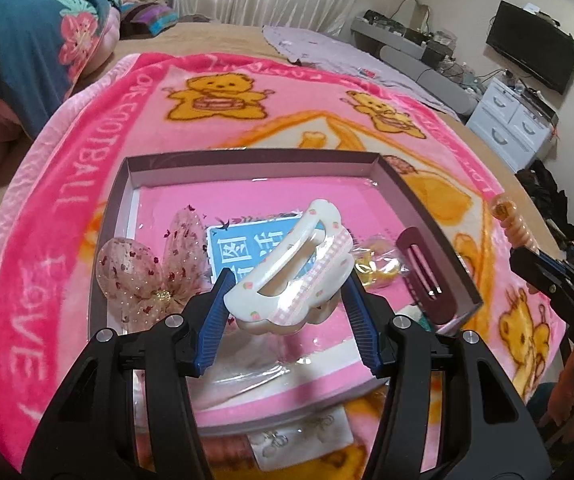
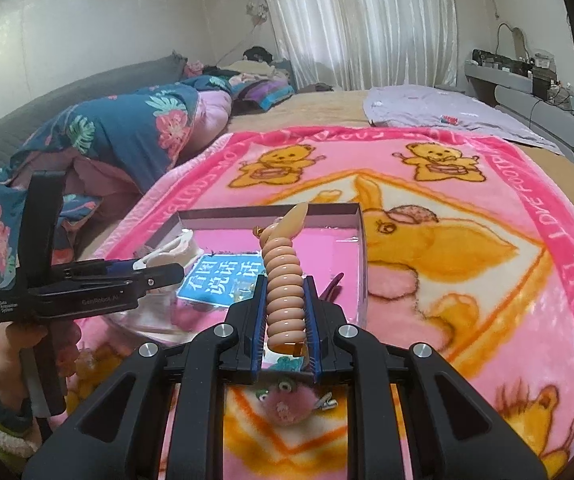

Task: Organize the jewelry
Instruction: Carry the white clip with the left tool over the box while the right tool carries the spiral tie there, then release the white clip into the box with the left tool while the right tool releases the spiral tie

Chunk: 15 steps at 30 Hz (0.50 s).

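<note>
My left gripper (image 1: 289, 280) is shut on a white claw hair clip (image 1: 265, 312) with pink gingham and small strawberries. It holds the clip above a shallow grey box (image 1: 247, 160) lined with a pink sheet. Inside the box lie a dotted tulle bow (image 1: 155, 268), a maroon hair clip (image 1: 423, 272) leaning on the right wall, and a yellow piece in a clear packet (image 1: 379, 268). My right gripper (image 2: 285, 280) is shut on a peach spiral hair tie (image 2: 285, 300), upright, just before the box's near right corner. That hair tie (image 1: 517, 226) also shows at the right of the left wrist view.
The box sits on a pink teddy-bear blanket (image 1: 87, 200) spread on a bed. A card of earrings (image 1: 299, 440) lies in front of the box, and a pink fluffy clip (image 2: 287, 404) lies under my right gripper. A hand (image 2: 7, 344) holds the left gripper (image 2: 175, 270).
</note>
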Each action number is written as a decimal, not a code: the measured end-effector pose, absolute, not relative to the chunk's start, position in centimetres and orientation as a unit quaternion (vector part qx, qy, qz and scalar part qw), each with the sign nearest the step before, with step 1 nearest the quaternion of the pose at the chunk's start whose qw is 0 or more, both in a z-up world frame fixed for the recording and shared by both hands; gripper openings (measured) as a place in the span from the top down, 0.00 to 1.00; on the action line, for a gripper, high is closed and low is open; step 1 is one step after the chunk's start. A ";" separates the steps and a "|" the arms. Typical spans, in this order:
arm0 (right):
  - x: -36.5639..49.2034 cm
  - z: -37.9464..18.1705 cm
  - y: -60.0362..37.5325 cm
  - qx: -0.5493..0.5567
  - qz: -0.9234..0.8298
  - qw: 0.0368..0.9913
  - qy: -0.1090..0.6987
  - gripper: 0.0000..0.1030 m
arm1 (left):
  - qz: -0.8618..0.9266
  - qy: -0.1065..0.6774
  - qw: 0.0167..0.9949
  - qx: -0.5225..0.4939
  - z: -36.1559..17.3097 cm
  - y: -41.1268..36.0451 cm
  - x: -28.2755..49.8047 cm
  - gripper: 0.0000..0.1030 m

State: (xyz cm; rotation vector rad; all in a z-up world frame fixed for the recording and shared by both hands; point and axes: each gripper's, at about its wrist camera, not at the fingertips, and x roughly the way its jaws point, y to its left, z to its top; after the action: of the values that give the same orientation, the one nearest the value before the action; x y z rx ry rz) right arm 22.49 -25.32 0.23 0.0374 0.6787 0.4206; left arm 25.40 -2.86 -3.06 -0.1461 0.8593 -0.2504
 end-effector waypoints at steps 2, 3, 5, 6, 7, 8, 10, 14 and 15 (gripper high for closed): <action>23.2 -0.1 -24.9 0.014 0.206 0.919 0.336 0.84 | -0.116 0.419 0.898 -0.070 -3.5 -2.7 25.7 0.55; 23.6 -0.2 -24.7 0.012 0.205 0.918 0.339 0.84 | -0.115 0.420 0.898 -0.071 -3.6 -2.6 25.8 0.55; 24.1 -0.5 -24.2 0.006 0.206 0.916 0.345 0.84 | -0.111 0.421 0.897 -0.073 -3.8 -2.3 26.0 0.55; 24.5 -0.7 -24.0 0.002 0.207 0.914 0.349 0.84 | -0.110 0.420 0.898 -0.073 -3.9 -2.2 26.0 0.55; 24.8 -0.9 -23.7 -0.002 0.208 0.913 0.352 0.84 | -0.108 0.419 0.899 -0.074 -3.9 -2.0 26.1 0.55; 25.2 -1.1 -23.4 -0.006 0.209 0.911 0.354 0.84 | -0.107 0.418 0.899 -0.074 -3.9 -1.9 26.1 0.55; 25.6 -1.6 -22.9 -0.012 0.209 0.909 0.361 0.84 | -0.105 0.415 0.901 -0.073 -3.8 -1.7 26.1 0.55; 26.2 -3.1 -21.6 -0.031 0.214 0.899 0.380 0.84 | -0.100 0.418 0.900 -0.074 -3.9 -1.4 26.1 0.55; 26.1 -3.4 -21.3 -0.036 0.216 0.897 0.383 0.84 | -0.099 0.419 0.899 -0.075 -3.8 -1.4 26.0 0.55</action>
State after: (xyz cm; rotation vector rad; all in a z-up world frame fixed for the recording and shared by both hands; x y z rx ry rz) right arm 26.09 -21.31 -3.39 -0.0747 0.7942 0.4471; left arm 26.01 -1.36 -3.85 -0.1546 0.8675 -0.2047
